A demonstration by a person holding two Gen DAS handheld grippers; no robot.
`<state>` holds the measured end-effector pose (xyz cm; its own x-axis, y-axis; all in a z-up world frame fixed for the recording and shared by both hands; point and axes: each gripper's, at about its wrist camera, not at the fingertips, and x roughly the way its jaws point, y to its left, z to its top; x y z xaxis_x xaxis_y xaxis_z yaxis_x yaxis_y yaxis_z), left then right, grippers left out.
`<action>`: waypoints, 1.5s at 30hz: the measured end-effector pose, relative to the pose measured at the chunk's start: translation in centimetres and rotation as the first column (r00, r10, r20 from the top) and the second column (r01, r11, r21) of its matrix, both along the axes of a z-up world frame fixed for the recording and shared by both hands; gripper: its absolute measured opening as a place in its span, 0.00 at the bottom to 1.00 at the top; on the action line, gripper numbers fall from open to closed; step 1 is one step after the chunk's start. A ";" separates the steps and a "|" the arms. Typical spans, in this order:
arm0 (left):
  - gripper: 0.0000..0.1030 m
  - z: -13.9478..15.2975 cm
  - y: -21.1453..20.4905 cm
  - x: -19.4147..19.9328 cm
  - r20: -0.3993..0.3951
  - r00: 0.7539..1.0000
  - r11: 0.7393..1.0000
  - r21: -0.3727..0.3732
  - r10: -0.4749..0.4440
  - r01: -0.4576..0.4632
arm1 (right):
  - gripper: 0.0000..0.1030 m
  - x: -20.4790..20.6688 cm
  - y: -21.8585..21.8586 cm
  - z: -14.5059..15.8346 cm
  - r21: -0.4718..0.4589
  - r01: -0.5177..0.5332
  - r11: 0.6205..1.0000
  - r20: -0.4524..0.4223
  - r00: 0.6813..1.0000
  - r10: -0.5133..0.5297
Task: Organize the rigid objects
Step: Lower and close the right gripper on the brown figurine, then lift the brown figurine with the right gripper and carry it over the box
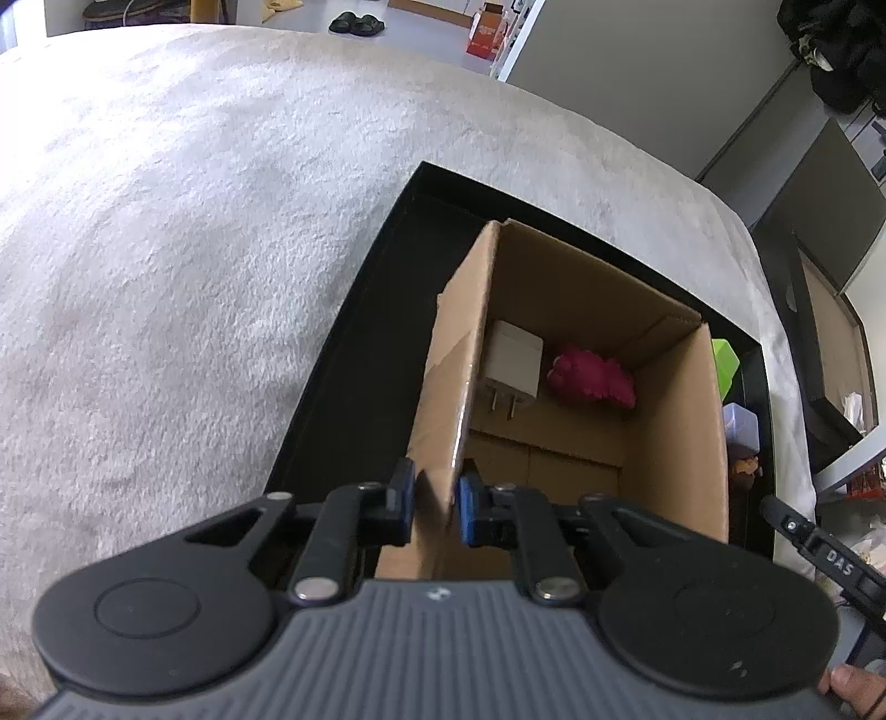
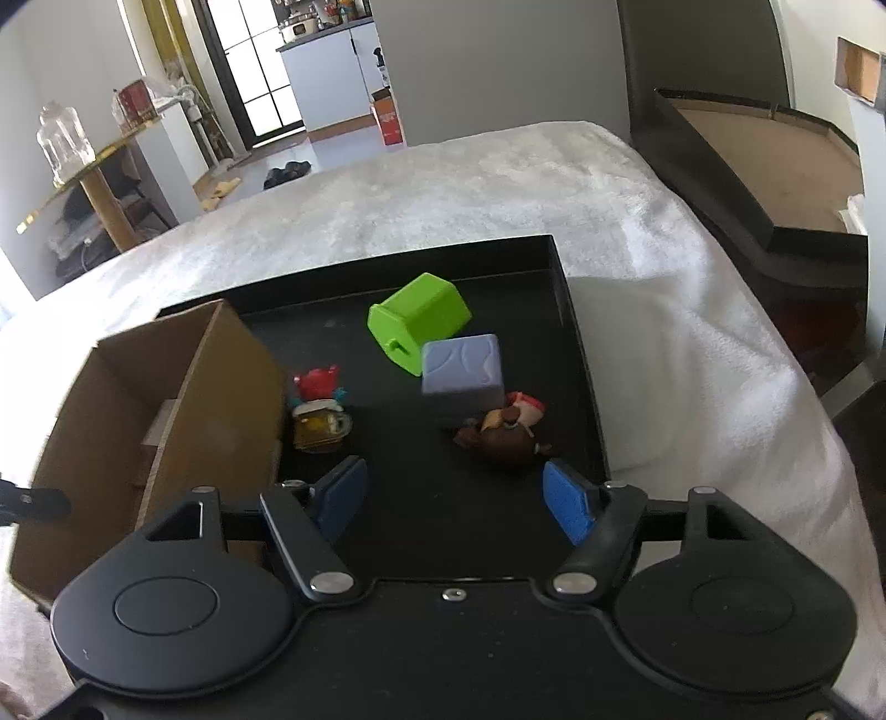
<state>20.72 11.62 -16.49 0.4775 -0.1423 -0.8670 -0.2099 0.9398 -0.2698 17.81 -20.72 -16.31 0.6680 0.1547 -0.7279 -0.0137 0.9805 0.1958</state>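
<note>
An open cardboard box (image 1: 581, 310) stands in a black tray (image 1: 354, 343). Inside it lie a white plug charger (image 1: 512, 360) and a pink toy (image 1: 590, 376). My left gripper (image 1: 434, 498) is shut on the box's left wall, one blue pad on each side. In the right wrist view the box (image 2: 221, 399) is at the left of the tray (image 2: 576, 354). On the tray lie a green house-shaped block (image 2: 421, 318), a lilac cube (image 2: 462, 371), a brown figurine (image 2: 506, 437) and a red-and-yellow figurine (image 2: 321, 415). My right gripper (image 2: 454, 493) hangs open above the tray floor, nothing between its pads.
The tray rests on a white fleecy blanket (image 1: 194, 249) that covers a wide surface. A dark shallow box (image 2: 747, 183) sits off the right edge. A fingertip (image 1: 847, 681) shows at the lower right. Slippers (image 1: 357, 25) lie on the floor beyond.
</note>
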 end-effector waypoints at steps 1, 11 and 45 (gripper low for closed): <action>0.14 0.0 0.1 0.0 0.001 1.000 1.000 0.001 0.005 -0.005 | 0.62 0.3 -0.1 -0.2 0.002 -0.003 1.000 -0.006 1.000 0.003; 0.14 0.0 0.9 -0.1 -0.005 1.000 1.000 -0.012 0.019 -0.019 | 0.59 3.3 0.0 -1.9 -0.030 -0.017 0.999 -0.036 0.999 0.016; 0.14 0.1 -0.1 -0.1 -0.003 1.000 0.998 0.047 0.028 -0.028 | 0.43 1.0 1.1 -0.2 -0.064 -0.054 0.996 -0.043 0.998 0.052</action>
<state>20.57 11.48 -16.34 0.4779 -0.0879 -0.8740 -0.2374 0.9450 -0.2248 18.77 -19.57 -16.49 0.6293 0.1409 -0.7642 -0.0594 0.9893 0.1335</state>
